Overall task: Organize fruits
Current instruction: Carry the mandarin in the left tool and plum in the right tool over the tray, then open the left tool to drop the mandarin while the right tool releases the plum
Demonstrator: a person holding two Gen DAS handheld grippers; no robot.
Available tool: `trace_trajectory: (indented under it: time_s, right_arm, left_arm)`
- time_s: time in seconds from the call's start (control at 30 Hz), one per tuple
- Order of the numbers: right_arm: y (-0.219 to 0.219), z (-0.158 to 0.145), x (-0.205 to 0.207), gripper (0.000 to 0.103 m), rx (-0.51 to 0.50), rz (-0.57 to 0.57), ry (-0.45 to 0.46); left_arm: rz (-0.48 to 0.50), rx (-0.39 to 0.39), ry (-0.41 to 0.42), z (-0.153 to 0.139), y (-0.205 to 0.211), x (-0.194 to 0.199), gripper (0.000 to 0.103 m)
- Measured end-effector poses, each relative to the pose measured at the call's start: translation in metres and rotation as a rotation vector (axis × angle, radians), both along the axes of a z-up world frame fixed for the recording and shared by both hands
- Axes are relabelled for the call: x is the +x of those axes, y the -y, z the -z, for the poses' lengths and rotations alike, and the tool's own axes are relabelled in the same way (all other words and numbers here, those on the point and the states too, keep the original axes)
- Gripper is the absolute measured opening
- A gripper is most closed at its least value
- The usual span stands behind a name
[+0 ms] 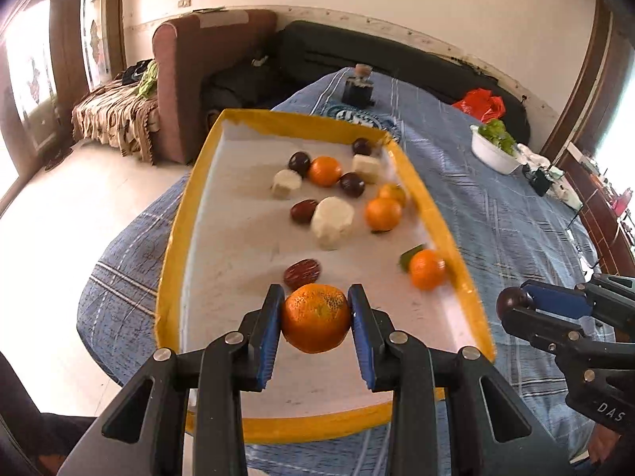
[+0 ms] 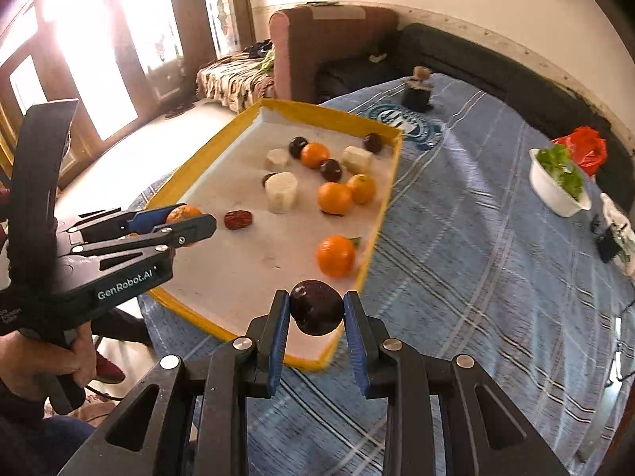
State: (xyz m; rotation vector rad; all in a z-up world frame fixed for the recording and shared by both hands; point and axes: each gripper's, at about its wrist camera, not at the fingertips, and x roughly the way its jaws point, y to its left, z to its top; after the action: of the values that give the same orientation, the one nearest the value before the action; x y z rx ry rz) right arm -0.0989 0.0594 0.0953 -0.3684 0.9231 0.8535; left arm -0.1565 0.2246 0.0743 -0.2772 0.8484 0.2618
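The left gripper (image 1: 316,319) is clamped on an orange (image 1: 316,317), its blue ribbed pads pressed against the fruit's pitted, dimpled skin, held over the near end of the tray (image 1: 174,214). The right gripper (image 2: 316,313) pinches a dark plum (image 2: 316,307), smooth and glossy, held above the tray's near right corner.

The tray is a shallow rectangle with a scuffed white floor and yellow taped rim. A wrinkled reddish date (image 1: 302,272) lies just beyond the held orange. Toward the right wall sits another orange with a green leaf (image 1: 426,269). Further in are two more oranges touching each other (image 1: 384,212), a chunky pale peeled piece (image 1: 332,222) with a dark fruit beside it, and at the far end a cluster of dark plums, one orange and two smaller pale pieces.

The tray rests on a blue plaid cloth (image 1: 496,214). Well apart, on the right, a white bowl (image 2: 553,192) holds green leaves.
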Motion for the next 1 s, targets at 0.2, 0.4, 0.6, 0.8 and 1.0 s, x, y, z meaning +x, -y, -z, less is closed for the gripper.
trace_trajectory:
  time_s: [0.2,0.4,0.6,0.8,1.0]
  right_arm:
    - [-0.016,0.011,0.003,0.031,0.004,-0.02,-0.057]
    - [-0.029,0.024,0.005,0.031,-0.011,-0.015,-0.096]
    - [-0.038,0.035,0.009,0.031,-0.026,-0.012,-0.125]
    - [-0.042,0.045,0.015,0.031,-0.051,0.008,-0.148]
    - [-0.044,0.048,0.021,0.031,-0.056,0.025,-0.154]
  left_arm:
    - [0.029,0.014,-0.037,0.011,-0.004,0.001,0.032]
    - [0.056,0.013,-0.067,0.02,-0.006,0.005,0.032]
    - [0.094,0.006,-0.089,0.028,-0.004,0.011,0.032]
    - [0.124,0.013,-0.099,0.032,-0.003,0.016,0.032]
    - [0.138,0.012,-0.105,0.033,-0.004,0.022,0.032]
